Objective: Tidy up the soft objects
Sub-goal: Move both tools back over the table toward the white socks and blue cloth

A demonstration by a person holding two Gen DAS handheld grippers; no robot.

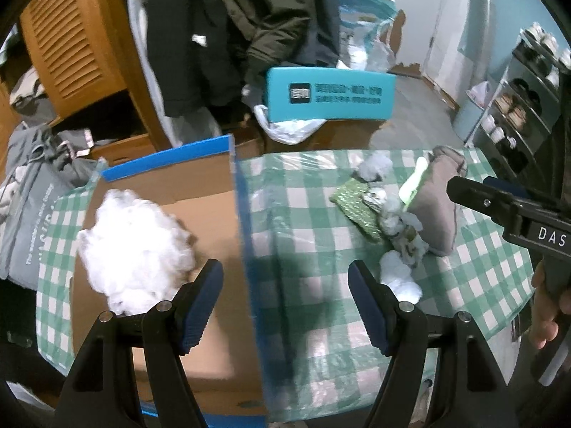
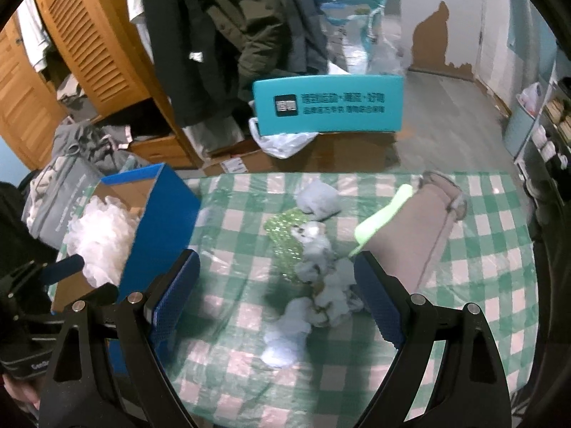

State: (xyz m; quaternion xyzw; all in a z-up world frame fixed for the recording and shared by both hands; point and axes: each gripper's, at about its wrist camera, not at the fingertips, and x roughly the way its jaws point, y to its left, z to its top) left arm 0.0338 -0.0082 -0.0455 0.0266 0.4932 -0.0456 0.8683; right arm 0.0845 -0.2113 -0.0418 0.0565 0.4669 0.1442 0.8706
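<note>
One white stuffing clump (image 1: 134, 246) in box (image 1: 200, 192) (table's left edge); one grey pouch (image 2: 410, 235); both grippers (image 1: 285, 303) (image 2: 278, 303) wide, empty.

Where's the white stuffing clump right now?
The white stuffing clump lies inside the open cardboard box at the table's left end, left of the box's blue wall in both wrist views, apart from the pile on the checked cloth.

Your left gripper's arms hide the near end of the cardboard box (image 1: 200, 214). The teal sign's (image 2: 328, 103) print is too blurred to read. The shoe rack (image 1: 517, 100) is cut off at the right edge.
</note>
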